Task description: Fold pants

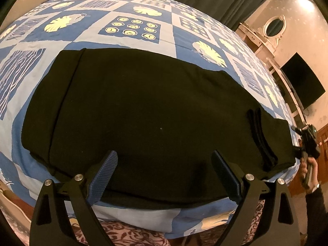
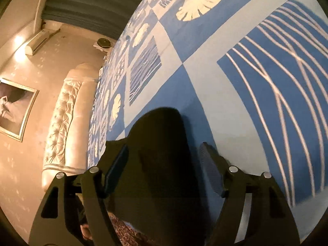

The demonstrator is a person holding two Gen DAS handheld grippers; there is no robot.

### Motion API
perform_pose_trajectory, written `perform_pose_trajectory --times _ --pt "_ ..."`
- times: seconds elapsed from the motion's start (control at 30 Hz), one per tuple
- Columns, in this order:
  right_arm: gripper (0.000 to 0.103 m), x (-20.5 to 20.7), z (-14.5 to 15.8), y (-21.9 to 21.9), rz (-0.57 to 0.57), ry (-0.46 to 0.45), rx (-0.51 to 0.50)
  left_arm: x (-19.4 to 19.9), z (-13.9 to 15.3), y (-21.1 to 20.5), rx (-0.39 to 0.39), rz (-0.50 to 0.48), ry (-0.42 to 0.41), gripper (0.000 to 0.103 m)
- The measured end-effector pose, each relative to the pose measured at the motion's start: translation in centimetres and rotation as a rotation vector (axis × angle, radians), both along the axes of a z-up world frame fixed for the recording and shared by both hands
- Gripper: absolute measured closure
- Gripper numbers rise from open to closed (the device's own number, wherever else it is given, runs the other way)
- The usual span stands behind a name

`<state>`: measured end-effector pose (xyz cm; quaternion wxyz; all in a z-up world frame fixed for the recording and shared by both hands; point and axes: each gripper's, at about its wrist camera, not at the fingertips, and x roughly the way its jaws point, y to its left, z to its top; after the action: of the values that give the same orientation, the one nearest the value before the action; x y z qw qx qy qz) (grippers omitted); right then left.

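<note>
Black pants (image 1: 147, 110) lie flat across the blue patterned bedsheet (image 1: 131, 32), folded into a wide band, with the ribbed waistband at the right end. My left gripper (image 1: 164, 157) is open, its blue pads above the pants' near edge with nothing between them. My right gripper (image 2: 164, 149) is open with one end of the pants (image 2: 162, 143) lying between its fingers, not clamped. The right gripper also shows in the left wrist view (image 1: 307, 143) at the pants' right end, held by a hand.
The bed's near edge (image 1: 143, 215) hangs over a dark floral fabric. A padded headboard (image 2: 63, 119), a framed picture (image 2: 14, 106) and an air conditioner (image 2: 39, 41) are on the wall. A dark TV (image 1: 301, 80) and a mirror (image 1: 274, 24) stand beyond the bed.
</note>
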<state>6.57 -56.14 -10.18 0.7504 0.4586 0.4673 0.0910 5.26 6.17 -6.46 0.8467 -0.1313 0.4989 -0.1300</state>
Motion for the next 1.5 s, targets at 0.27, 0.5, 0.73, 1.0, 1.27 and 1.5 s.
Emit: perform_pose_trajectory --times 0.27,0.5,0.73,1.0,1.27,1.5 --pt "0.069 1.3 -1.0 1.3 0.03 0.034 -0.06 -0.1 0.0 -0.3 0.027 -0.01 -0.006 0.011" --pt "0.072 1.1 -0.5 2.4 0.033 0.035 -0.163 -0.1 -0.1 -0.5 0.034 -0.019 -0.012 0.011" --pt "0.056 1.3 0.8 4.0 0.04 0.045 -0.295 -0.2 -0.2 -0.9 0.065 -0.036 -0.02 0.01" --pt "0.024 -0.6 6.2 7.4 0.019 0.026 -0.672 -0.2 0.1 -1.0 0.077 -0.049 -0.013 0.01" --pt "0.017 -3.2 8.8 14.6 0.171 -0.053 -0.797 -0.5 2.2 1.4 -0.01 -0.016 -0.008 0.01" --pt "0.017 -4.6 8.8 19.2 0.268 -0.077 -0.856 -0.9 4.4 7.7 -0.019 0.101 -0.081 0.01"
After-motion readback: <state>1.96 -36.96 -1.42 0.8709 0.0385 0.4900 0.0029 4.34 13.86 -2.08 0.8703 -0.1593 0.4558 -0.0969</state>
